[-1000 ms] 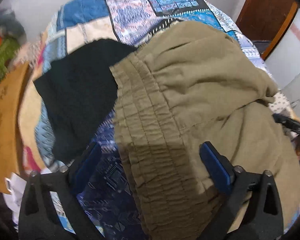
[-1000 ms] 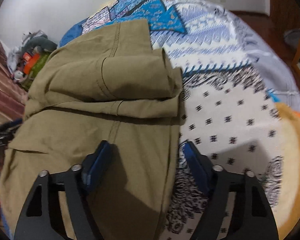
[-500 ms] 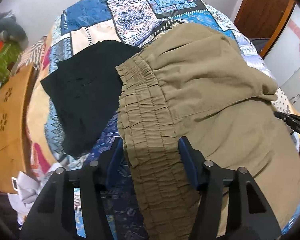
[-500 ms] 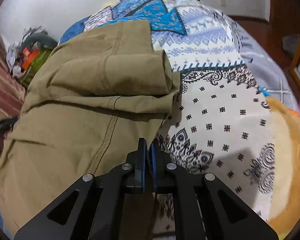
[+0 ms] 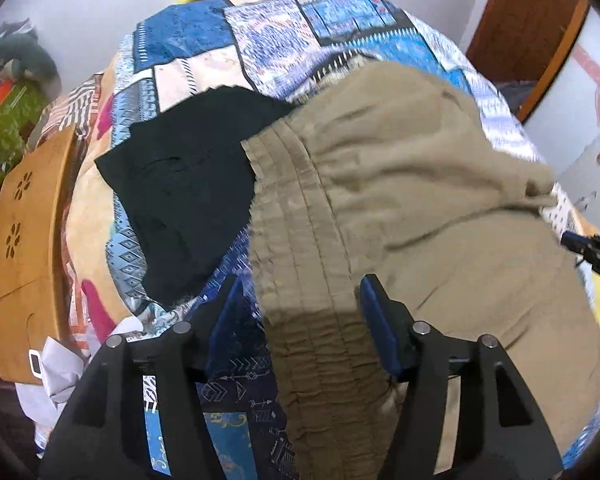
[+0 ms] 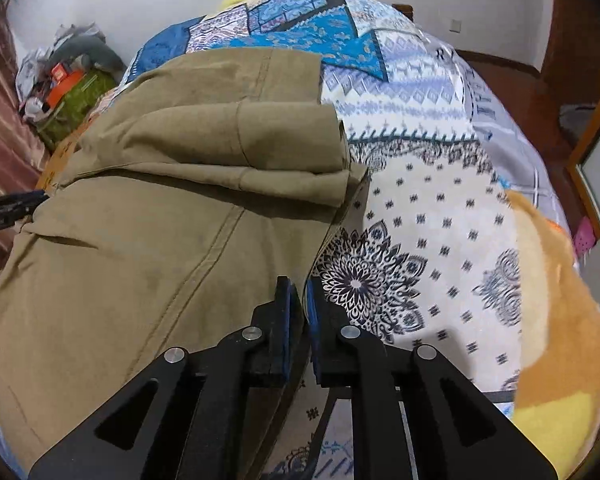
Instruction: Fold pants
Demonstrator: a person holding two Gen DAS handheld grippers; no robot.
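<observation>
Left wrist view: left gripper (image 5: 300, 300) jaws wide, straddling elastic waistband (image 5: 304, 240) of olive pants (image 5: 420, 184), pads not visibly pinching. Pants lie partly folded on patterned bedspread (image 5: 284, 32). Black garment (image 5: 188, 176) just beside waistband. Right wrist view: right gripper (image 6: 298, 300) jaws nearly together, pinching pants' right edge (image 6: 312, 256). Folded leg (image 6: 220, 140) lies beyond.

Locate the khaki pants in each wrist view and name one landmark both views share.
Left wrist: the khaki pants fill the centre and right, their waistband between the open left hand-held gripper.
Right wrist: pants fill the left and centre.
Shared landmark: the patterned blue quilt.
</observation>
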